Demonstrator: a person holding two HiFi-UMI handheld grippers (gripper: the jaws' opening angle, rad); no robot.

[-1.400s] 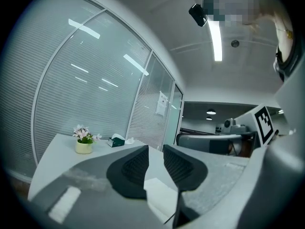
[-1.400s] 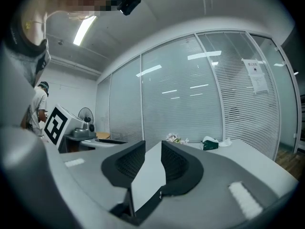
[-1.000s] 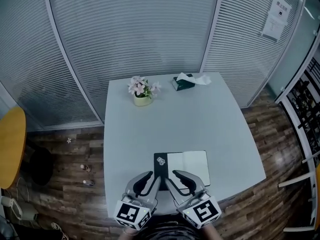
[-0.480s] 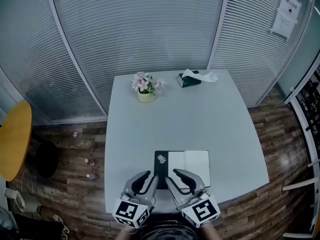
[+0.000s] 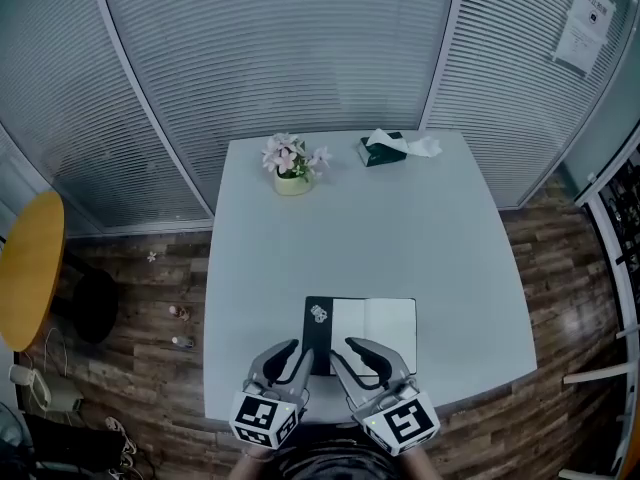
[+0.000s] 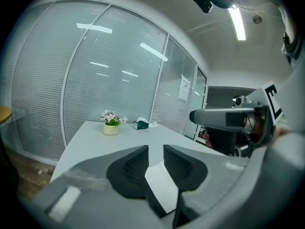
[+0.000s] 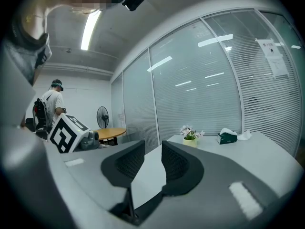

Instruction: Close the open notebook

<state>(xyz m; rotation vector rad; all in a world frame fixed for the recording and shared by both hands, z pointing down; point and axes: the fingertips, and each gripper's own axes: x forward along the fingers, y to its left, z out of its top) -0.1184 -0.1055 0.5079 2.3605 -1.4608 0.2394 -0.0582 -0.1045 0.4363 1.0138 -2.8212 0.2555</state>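
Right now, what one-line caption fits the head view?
Left gripper and right gripper, both open, poised by the open notebook on a table; flower pot and tissue box at the far edge.

The notebook (image 5: 362, 323) lies on the desk (image 5: 350, 238), near the front edge, close to the person. The left hand-held gripper (image 5: 300, 354) and the right hand-held gripper (image 5: 345, 354) are side by side at the notebook's near edge, towards its left end. At the back of the desk stands a flower pot (image 5: 292, 171), with a tissue box (image 5: 380, 151) to its right. A round table (image 5: 30, 268) stands off to the left of the desk.
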